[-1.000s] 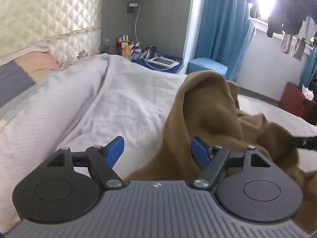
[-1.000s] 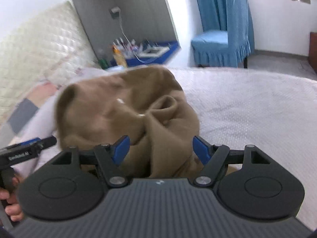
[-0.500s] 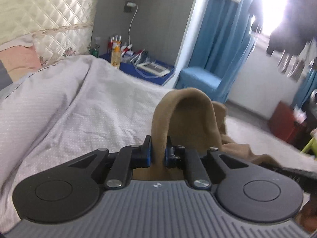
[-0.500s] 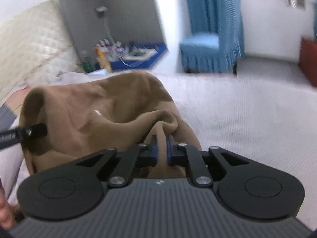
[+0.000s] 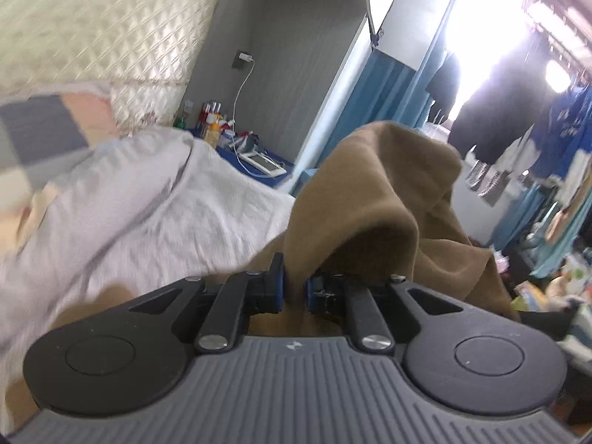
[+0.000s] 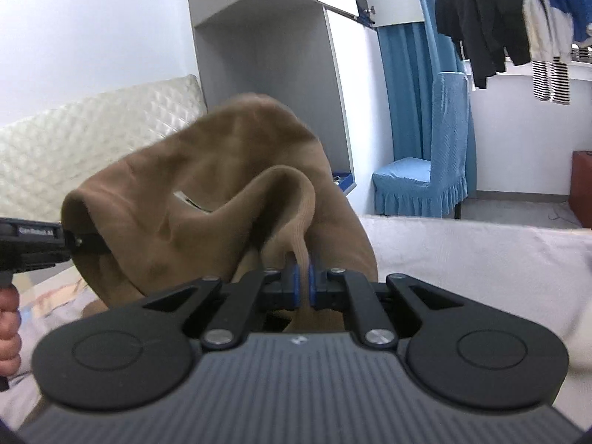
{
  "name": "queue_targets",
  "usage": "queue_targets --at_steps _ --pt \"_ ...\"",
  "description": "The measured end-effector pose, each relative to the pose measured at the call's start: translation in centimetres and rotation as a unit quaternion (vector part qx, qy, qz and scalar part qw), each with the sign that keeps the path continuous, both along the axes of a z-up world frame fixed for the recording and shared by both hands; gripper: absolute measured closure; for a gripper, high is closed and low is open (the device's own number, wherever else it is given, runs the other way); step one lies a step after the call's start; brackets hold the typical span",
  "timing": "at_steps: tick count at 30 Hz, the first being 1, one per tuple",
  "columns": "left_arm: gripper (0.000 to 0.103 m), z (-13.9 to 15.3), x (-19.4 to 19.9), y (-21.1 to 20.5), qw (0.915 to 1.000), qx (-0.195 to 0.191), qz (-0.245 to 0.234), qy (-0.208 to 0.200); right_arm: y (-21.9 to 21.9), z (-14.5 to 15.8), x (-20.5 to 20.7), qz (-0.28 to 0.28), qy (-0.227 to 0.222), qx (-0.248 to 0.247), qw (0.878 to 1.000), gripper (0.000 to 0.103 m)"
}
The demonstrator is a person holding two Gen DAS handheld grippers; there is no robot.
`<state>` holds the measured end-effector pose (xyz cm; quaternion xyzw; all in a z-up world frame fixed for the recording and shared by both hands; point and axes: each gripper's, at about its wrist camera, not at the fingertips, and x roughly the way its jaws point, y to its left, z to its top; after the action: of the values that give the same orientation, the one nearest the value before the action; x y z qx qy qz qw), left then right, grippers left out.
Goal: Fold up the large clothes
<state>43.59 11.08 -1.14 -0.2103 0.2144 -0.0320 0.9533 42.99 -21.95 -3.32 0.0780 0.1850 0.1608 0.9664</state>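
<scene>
The left gripper (image 5: 294, 290) has its fingers clamped on the brown garment (image 5: 373, 188), which bulges toward 12 o'clock above the bed (image 5: 155, 214). The right gripper (image 6: 304, 286) pinches its ribbed hem (image 6: 301, 236).

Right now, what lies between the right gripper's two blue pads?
A ribbed edge of the brown garment is pinched between the right gripper pads, seen in the right wrist view.
</scene>
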Motion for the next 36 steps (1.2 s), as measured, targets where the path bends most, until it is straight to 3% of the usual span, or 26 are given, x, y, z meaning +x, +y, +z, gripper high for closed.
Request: queue_targets --at_steps 2,5,9,13,16,20,24,27,29,30,33,36 --pt "0.091 -0.9 -3.2 0.4 0.9993 -0.037 -0.006 0.001 -0.4 -0.6 -2.7 0.001 0.000 0.002 1.000 0.096" --pt "0.091 -3.3 -7.2 0.8 0.9981 -0.060 0.003 0.013 -1.2 -2.6 -5.6 -0.011 0.040 0.035 0.999 0.096" --pt "0.091 -6.8 -10.6 0.9 0.9973 -0.057 0.028 0.037 -0.7 -5.9 -8.0 -0.035 0.097 0.047 0.994 0.096" --pt "0.091 -10.2 -12.2 1.7 0.9939 -0.066 0.060 0.065 0.4 -9.7 -8.6 -0.055 0.139 0.002 0.989 0.096" --pt "0.091 -12.1 -12.5 1.9 0.9895 -0.069 0.084 0.095 0.0 -12.5 -7.6 -0.062 0.189 0.031 0.980 0.096" --pt "0.092 -13.4 -12.6 1.4 0.9866 -0.037 0.090 0.131 0.3 -13.0 -6.6 -0.054 0.190 0.014 0.980 0.096" --pt "0.091 -12.2 -13.9 1.0 0.9897 -0.029 0.067 0.123 -0.5 -12.5 -7.5 -0.049 0.206 0.034 0.977 0.091" --pt "0.087 -10.7 -14.9 1.0 0.9862 -0.025 0.081 0.142 -0.9 -11.6 -8.3 -0.032 0.219 0.048 0.974 0.075" --pt "0.076 -9.6 -16.0 1.5 0.9842 -0.032 0.091 0.148 -1.7 -10.8 -9.1 -0.014 0.222 0.084 0.971 0.038" --pt "0.072 -8.8 -16.7 1.7 0.9842 -0.029 0.097 0.145 -2.1 -10.2 -9.6 -0.008 0.215 0.106 0.971 0.033" --pt "0.066 -6.2 -18.2 1.6 0.9859 0.004 0.108 0.128 -2.3 -8.5 -11.1 0.008 0.191 0.122 0.974 0.031" --pt "0.062 -3.0 -19.0 1.5 0.9887 0.011 0.111 0.100 -2.5 -6.8 -12.3 0.023 0.152 0.116 0.981 0.031"
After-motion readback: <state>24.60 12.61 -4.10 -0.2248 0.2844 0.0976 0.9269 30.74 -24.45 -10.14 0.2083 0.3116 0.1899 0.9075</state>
